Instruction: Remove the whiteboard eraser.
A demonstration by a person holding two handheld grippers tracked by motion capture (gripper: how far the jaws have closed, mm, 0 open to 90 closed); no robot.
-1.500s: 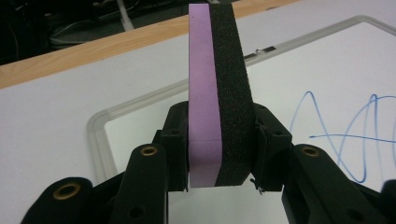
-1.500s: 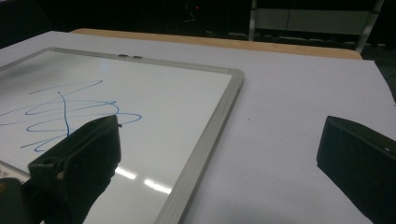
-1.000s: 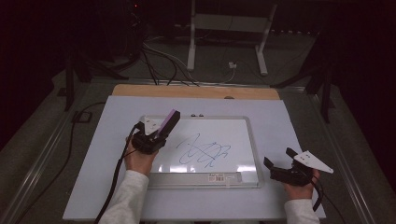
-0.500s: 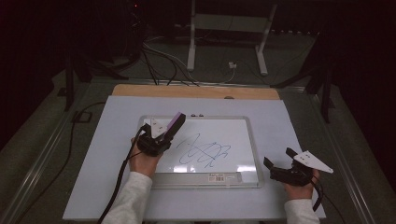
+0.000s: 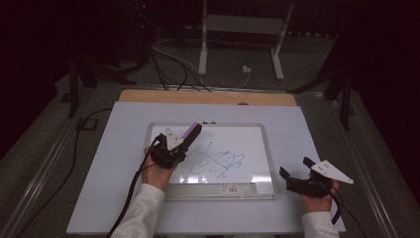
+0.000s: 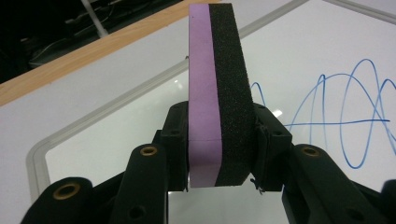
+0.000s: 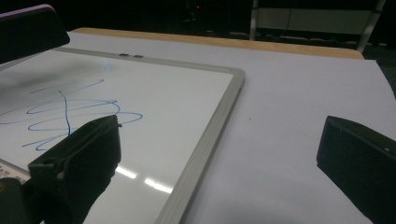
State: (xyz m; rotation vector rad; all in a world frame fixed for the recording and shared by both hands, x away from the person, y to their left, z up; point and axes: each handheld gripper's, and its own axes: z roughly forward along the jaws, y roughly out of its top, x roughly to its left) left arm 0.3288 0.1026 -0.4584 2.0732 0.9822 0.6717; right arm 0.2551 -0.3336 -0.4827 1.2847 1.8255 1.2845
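The eraser (image 6: 217, 93) is a long block, purple on one side and black foam on the other. Its long side points up and away toward the far edge of the whiteboard (image 5: 153, 130). The left gripper (image 5: 171, 148) pinches it tight near its low end, over the left part of the board. Blue scribbles (image 5: 218, 163) lie just to its right, and the board has lots of bare white room around them. The right gripper (image 5: 297, 173) rests on the white table sheet (image 5: 297, 124) beside the board's right edge, its jaws wide apart with nothing in them. Both hands lie low near the table's near edge.
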